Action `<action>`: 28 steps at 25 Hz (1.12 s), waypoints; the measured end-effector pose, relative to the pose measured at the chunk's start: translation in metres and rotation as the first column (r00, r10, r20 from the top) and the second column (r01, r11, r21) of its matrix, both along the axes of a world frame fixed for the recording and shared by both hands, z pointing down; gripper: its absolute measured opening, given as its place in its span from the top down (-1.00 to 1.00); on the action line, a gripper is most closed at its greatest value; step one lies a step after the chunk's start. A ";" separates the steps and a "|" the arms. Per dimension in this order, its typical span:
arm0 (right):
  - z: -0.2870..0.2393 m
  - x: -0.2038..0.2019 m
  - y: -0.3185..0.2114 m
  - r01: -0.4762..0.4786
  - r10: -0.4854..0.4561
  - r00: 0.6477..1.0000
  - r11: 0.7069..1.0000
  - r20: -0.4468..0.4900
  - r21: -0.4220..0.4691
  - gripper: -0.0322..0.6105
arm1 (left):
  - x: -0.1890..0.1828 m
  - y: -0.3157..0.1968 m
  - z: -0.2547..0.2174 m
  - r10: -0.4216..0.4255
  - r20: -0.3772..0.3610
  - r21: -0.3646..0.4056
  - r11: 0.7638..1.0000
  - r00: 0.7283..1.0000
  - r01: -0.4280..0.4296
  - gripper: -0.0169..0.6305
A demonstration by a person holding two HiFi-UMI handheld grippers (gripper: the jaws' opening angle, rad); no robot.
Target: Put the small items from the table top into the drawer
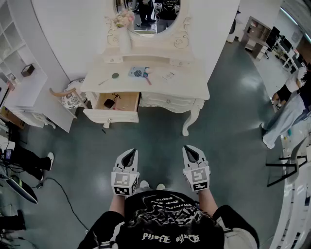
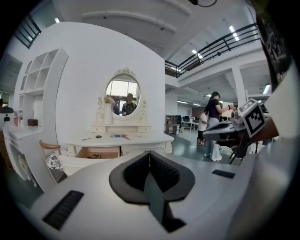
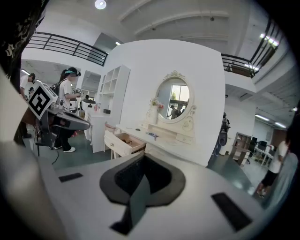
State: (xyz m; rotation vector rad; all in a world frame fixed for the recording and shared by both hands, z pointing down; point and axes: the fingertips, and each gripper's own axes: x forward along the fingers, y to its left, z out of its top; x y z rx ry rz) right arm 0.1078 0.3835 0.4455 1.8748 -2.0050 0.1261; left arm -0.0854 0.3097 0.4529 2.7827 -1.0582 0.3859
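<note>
A cream dressing table [image 1: 194, 87] stands some way ahead of me. Its left drawer [image 1: 127, 101] is pulled open with dark small items inside. On the top lie a dark oval piece [image 1: 115, 75], a thin stick [image 1: 103, 81], a blue-and-white packet [image 1: 139, 72] with a pink pen [image 1: 147, 80] beside it, and a white item [image 1: 168, 75]. My left gripper [image 1: 129, 152] and right gripper [image 1: 191, 149] hang close to my body, far from the table, both shut with nothing in them. In the left gripper view the jaws [image 2: 149, 155] meet; in the right gripper view the jaws [image 3: 142, 158] meet too.
A chair with a patterned cushion [image 1: 71, 98] stands left of the table, next to a white shelf unit [image 1: 26, 92]. A vase of flowers [image 1: 124, 29] sits before the oval mirror [image 1: 148, 14]. People stand at the right [image 1: 291, 104]. A cable [image 1: 63, 194] runs over the floor.
</note>
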 end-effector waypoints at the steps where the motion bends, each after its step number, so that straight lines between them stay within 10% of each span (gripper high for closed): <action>1: 0.000 -0.001 0.000 -0.004 0.004 1.000 1.000 0.003 -0.002 0.87 | -0.001 -0.001 0.000 0.001 0.002 -0.002 1.000 1.000 -0.001 0.90; 28: 0.001 -0.044 -0.031 -0.084 0.079 0.991 0.996 0.111 0.038 0.86 | -0.034 -0.045 -0.007 0.073 -0.020 0.051 0.996 0.997 -0.072 0.90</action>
